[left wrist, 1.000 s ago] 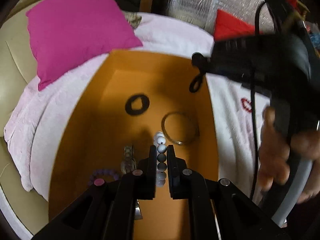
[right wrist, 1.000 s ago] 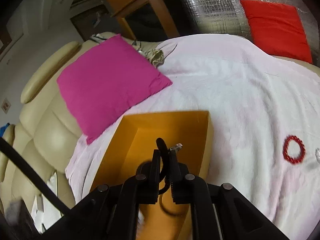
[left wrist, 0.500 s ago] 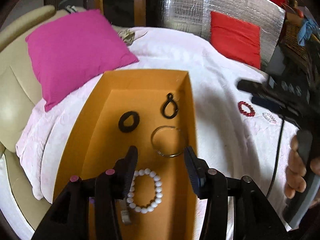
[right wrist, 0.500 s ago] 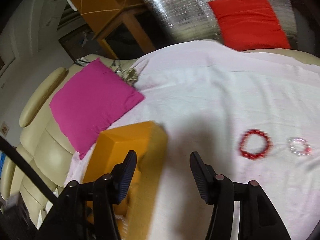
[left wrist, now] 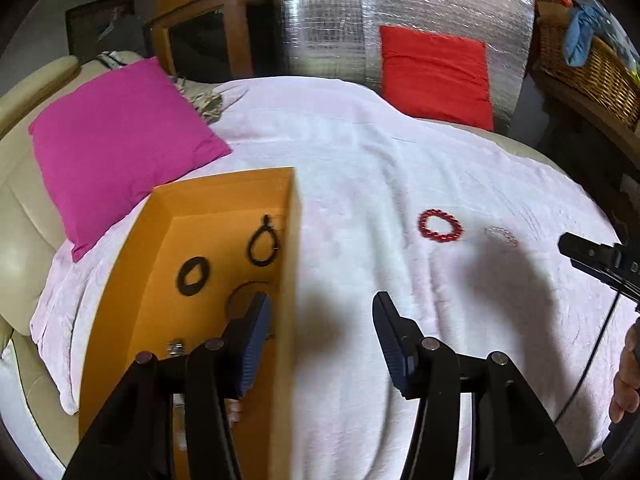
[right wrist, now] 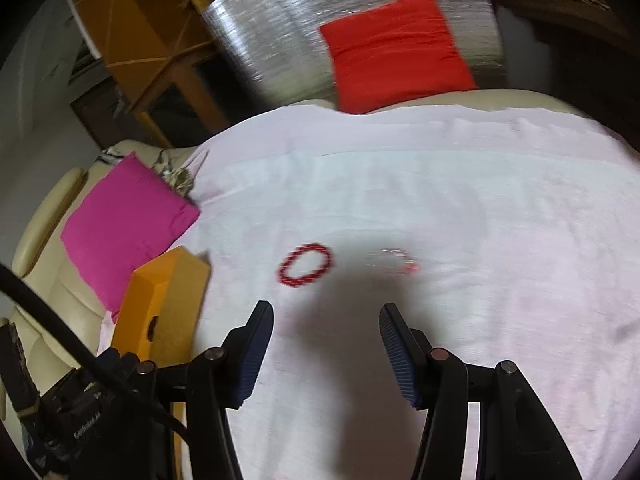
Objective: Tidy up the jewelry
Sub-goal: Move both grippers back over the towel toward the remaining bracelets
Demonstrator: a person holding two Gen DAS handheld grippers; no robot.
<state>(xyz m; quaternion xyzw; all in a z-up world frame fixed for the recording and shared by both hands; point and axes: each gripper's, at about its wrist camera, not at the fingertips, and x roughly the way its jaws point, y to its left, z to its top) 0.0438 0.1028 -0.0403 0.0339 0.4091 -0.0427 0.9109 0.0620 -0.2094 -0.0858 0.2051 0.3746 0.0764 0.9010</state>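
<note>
A bare stretch of white blanket (right wrist: 440,200) is seen around the orange box (left wrist: 286,280) at its left edge. The red bead bracelet (right wrist: 306,265) and a pale one (right wrist: 400,261) lie mid-blanket. Left gripper (left wrist: 320,344) and right gripper (right wrist: 326,346) are held wide apart, empty.

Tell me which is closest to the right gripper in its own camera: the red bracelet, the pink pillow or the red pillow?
From the right gripper:
1. Red bracelet, just ahead on the white blanket.
2. Pink pillow, off to the left.
3. Red pillow, far back against the silver sheet.

Black left gripper (left wrist: 322,344), ribbed blue pads (left wrist: 256,344), round silver screws
</note>
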